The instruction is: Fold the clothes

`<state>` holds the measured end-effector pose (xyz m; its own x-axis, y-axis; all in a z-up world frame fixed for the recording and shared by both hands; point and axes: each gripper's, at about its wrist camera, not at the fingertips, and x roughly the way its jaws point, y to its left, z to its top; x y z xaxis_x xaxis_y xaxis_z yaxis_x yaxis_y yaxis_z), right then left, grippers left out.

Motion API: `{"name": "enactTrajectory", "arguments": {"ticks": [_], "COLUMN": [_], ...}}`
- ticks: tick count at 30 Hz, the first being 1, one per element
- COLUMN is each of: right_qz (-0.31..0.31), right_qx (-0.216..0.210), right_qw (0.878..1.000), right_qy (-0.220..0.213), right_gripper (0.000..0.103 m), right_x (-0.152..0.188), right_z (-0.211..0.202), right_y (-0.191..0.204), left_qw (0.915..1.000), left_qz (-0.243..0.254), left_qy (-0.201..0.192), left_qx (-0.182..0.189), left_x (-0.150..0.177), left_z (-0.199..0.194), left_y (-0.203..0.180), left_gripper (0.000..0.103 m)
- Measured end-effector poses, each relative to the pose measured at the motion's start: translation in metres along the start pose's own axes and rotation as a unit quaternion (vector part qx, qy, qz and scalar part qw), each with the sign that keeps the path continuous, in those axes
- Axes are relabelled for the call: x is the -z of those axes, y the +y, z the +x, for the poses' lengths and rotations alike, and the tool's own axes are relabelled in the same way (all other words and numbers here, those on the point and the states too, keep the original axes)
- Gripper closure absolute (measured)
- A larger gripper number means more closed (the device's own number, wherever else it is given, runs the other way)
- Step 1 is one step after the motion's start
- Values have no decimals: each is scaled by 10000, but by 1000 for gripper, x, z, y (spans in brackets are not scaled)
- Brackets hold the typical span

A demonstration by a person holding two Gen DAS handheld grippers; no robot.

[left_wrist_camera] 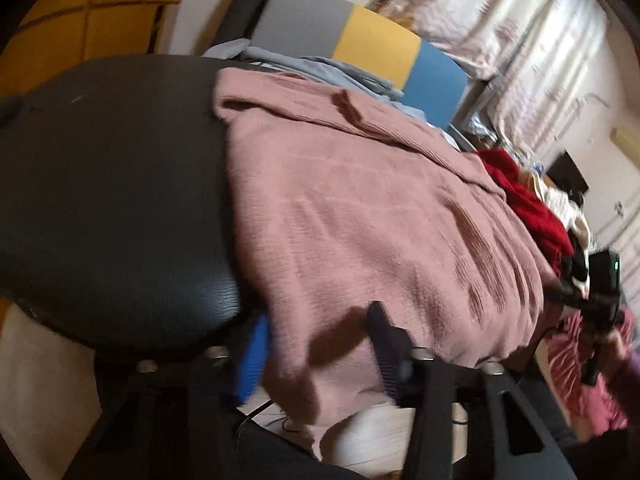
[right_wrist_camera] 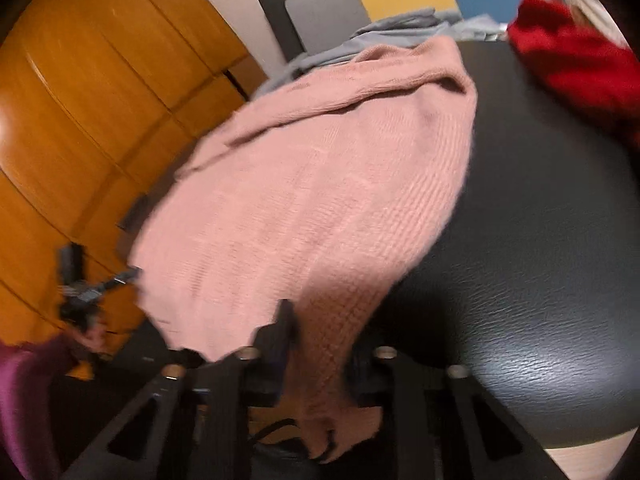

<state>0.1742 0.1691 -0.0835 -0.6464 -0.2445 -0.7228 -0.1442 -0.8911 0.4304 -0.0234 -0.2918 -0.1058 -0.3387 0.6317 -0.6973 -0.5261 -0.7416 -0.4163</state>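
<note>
A pink knit sweater (left_wrist_camera: pixel 360 208) lies spread on the black padded table (left_wrist_camera: pixel 112 184), and its near hem hangs over the front edge. In the left wrist view my left gripper (left_wrist_camera: pixel 316 340) is shut on that hem, with fabric between the blue pad and the black finger. In the right wrist view the sweater (right_wrist_camera: pixel 312 200) drapes down between the fingers of my right gripper (right_wrist_camera: pixel 320 332), which is shut on another part of the hem. Each view also shows the other gripper at the sweater's far side: the right gripper (left_wrist_camera: pixel 600 296) and the left gripper (right_wrist_camera: pixel 78 296), both held by a hand in a purple sleeve.
A red garment (left_wrist_camera: pixel 528 208) and other clothes are piled at the table's right end, with grey-blue clothes (left_wrist_camera: pixel 320 68) at the back. Behind them stands a grey, yellow and blue panel (left_wrist_camera: pixel 376 40). Orange wooden doors (right_wrist_camera: pixel 100 100) fill the left and curtains (left_wrist_camera: pixel 520 40) the right. Black tabletop (right_wrist_camera: pixel 540 240) lies bare beside the sweater.
</note>
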Motion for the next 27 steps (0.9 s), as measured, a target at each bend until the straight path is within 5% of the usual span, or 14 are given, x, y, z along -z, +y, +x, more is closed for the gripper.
{"name": "enactTrajectory", "arguments": {"ticks": [3,8,16,21,24,27], "right_qz": [596,803,826,1438,1747,1916], "right_qx": [-272,-1199,-2563,-3052,-3042,-2668], "right_qw": [9978,9891,9594,9327,9267,9369], "right_qy": [20,-291,-845,-1273,-1350,-1200], "right_gripper": [93,94,94,94,94,94], "right_x": [0,7,1,-28,-64,-96], "right_z": [-4,-19,-64,-69,-53,-25], "right_y": [-9,0,30,7,-15,-36], "left_qw": [9958,9790,9485,9131,9266,9396], "left_qz": [-717,-1385,-1988,-2693,-2706,-2689], "left_qy": [143,-210,-825,-1252,-997,-699], "left_qx": [543,1478,2322,2795,2415,1997], "left_x": [-5,-14,-28,-64,-93,-122], "left_z": [-4,-32,-93,-102,-75,-45], "left_y": [21,28,30,61,68,74], "left_gripper": [93,93,96,97,97,97]}}
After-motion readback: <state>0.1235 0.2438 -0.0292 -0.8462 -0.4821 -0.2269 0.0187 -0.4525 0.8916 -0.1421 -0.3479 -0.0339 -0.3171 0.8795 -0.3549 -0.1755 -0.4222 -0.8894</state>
